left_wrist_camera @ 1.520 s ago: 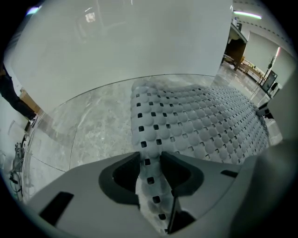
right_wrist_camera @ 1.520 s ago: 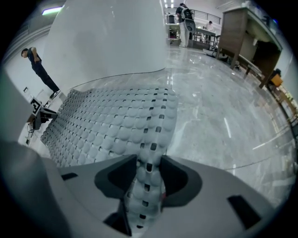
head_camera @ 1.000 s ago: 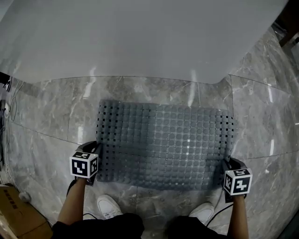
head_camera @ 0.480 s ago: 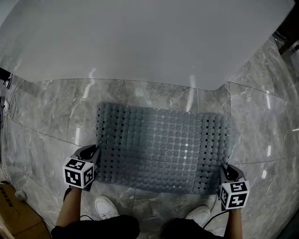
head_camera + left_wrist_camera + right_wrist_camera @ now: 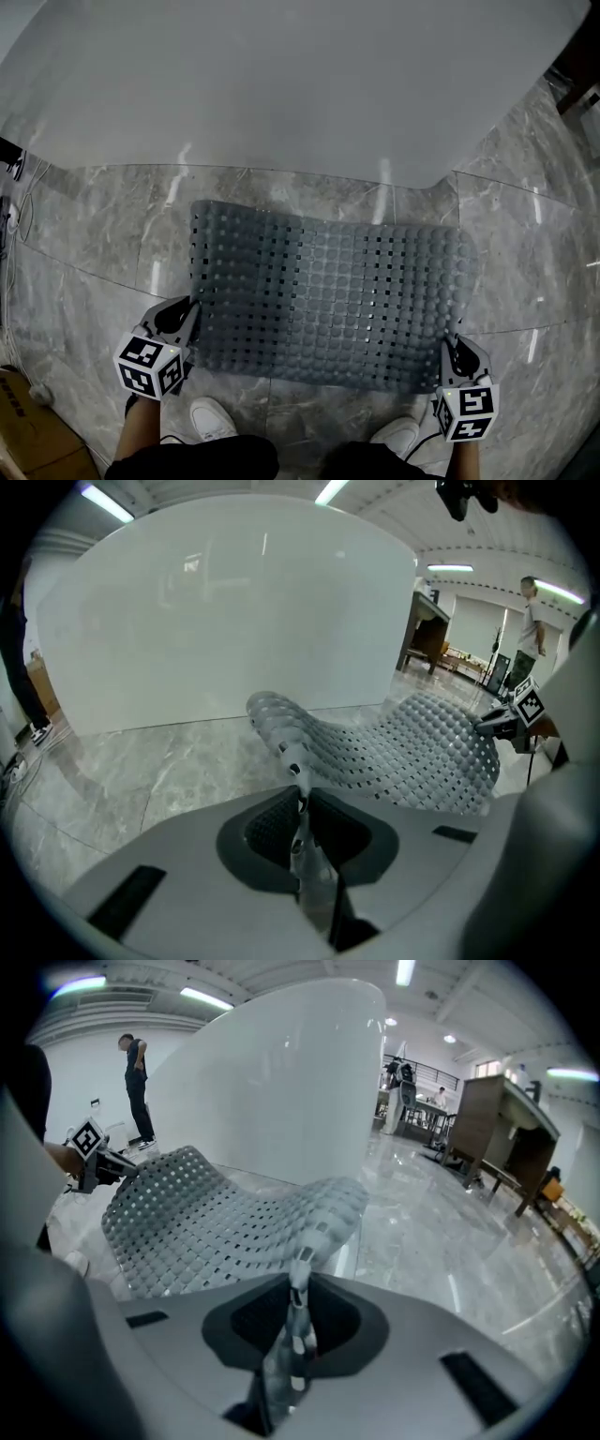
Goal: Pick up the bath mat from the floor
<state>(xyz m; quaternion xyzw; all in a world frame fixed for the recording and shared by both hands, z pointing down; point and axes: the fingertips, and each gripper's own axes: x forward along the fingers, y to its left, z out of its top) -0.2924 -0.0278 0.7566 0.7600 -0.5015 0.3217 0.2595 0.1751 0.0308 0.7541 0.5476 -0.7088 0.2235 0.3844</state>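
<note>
A grey perforated bath mat with round bumps hangs over the marble floor, its near edge lifted. My left gripper pinches the mat's near left corner, and my right gripper pinches the near right corner. Both pairs of jaws are still closing, with the mat's edge between the pads. In the left gripper view the mat runs out from the left gripper and sags in a wave. The right gripper view shows the mat stretching left from the right gripper.
A large white tub wall stands just beyond the mat. My two white shoes are below the mat's near edge. A cardboard box sits at the lower left. Brown wooden furniture stands at the right.
Both grippers have drawn back toward me with the mat's near corners. The near edge has come up off the floor and the mat looks larger.
</note>
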